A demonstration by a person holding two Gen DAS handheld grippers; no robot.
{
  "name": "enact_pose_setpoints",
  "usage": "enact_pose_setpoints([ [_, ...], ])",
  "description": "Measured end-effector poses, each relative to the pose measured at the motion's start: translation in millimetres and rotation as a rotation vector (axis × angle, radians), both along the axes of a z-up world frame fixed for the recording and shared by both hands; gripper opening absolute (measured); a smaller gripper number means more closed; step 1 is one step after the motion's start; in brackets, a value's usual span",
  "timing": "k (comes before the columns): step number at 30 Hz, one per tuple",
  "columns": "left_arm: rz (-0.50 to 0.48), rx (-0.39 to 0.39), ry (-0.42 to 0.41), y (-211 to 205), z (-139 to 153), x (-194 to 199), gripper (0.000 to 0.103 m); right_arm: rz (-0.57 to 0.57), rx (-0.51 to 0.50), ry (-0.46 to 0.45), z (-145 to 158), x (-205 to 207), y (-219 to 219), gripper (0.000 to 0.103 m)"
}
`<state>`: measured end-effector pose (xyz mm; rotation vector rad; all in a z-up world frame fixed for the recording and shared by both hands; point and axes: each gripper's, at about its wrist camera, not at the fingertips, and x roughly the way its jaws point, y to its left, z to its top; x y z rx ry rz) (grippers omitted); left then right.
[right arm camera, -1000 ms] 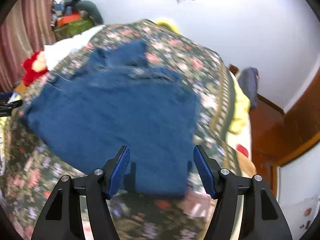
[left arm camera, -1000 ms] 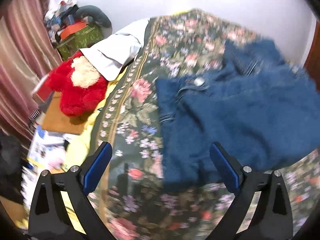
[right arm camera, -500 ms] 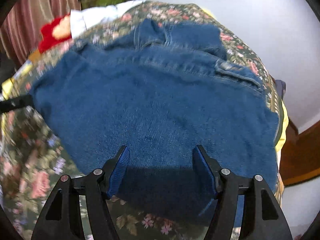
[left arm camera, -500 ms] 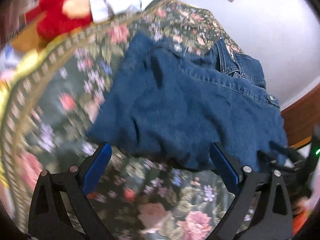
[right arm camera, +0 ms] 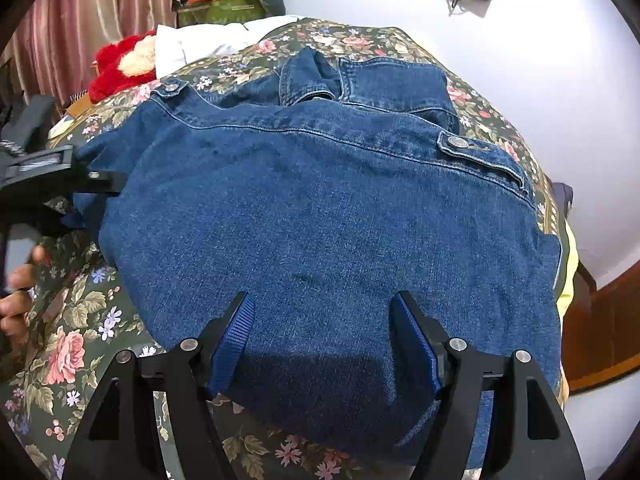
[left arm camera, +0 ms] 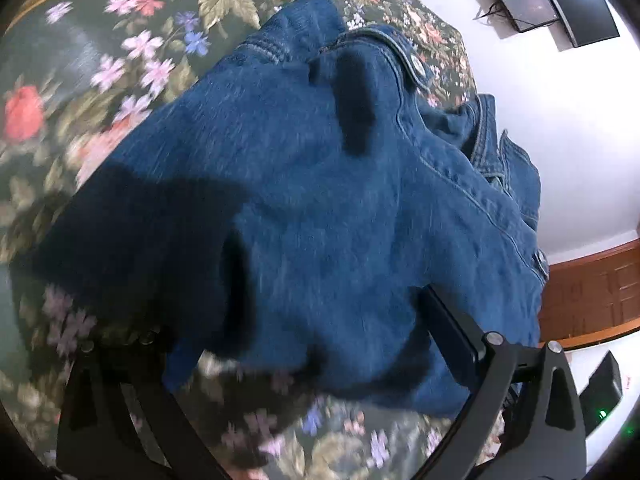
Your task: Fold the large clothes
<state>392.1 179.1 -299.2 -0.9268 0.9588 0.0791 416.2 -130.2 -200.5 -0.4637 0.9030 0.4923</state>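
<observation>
Lying flat on the floral bedspread (right arm camera: 68, 352) for folding, a denim jacket (right arm camera: 320, 216) has both open claws at its six o'clock hem, right claw (right arm camera: 320, 344) just widened, left claw (left arm camera: 304, 340) straddling cloth.

A dark blue denim jacket (right arm camera: 320, 216) lies spread on a bed with a green floral cover (right arm camera: 68, 344), its plain back panel facing up. A stitched seam runs across it, with a buttoned tab (right arm camera: 460, 143) near the right edge and another metal button (right arm camera: 172, 87) at the far left corner. Behind the seam the cloth bunches into loose folds. Its left edge is bunched and slightly lifted; the near hem lies flat on the cover.
</observation>
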Motion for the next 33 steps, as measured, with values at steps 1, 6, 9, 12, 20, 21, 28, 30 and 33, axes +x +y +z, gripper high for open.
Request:
enact_pose_setpoints([
  [1,0.008,0.014,-0.012,0.1,0.5,2.8,0.100,0.001,0.006,0.002,0.3,0.4,-0.8,0.070],
  [6,0.068,0.129,0.003,-6.8,5.4,26.6,0.100,0.001,0.029,0.015,0.2,0.6,-1.0,0.075],
  [9,0.131,0.191,0.033,-10.8,11.0,38.4,0.091,-0.005,0.021,0.018,0.8,-0.5,1.4,0.075],
  [12,0.170,0.269,0.077,-7.5,17.2,41.5,0.065,-0.015,0.036,0.041,3.2,0.5,0.5,0.075],
  [20,0.045,0.550,-0.044,-19.0,89.8,20.2,0.033,-0.047,0.019,0.019,21.8,-2.4,3.3,0.075],
  [21,0.036,0.575,-0.066,-19.7,99.0,13.9,0.033,-0.040,0.027,0.012,25.5,-3.4,6.0,0.075],
  [28,0.028,0.672,-0.200,-20.9,154.8,-17.4,0.031,0.061,0.127,0.051,37.8,-3.8,50.7,0.075],
  [30,0.026,0.694,-0.218,-20.4,163.6,-22.5,0.031,0.099,0.144,0.125,27.3,-1.8,69.1,0.077],
  [33,0.009,0.717,-0.234,-21.4,170.0,-26.3,0.030,0.146,0.134,0.253,0.6,1.8,95.6,0.077],
])
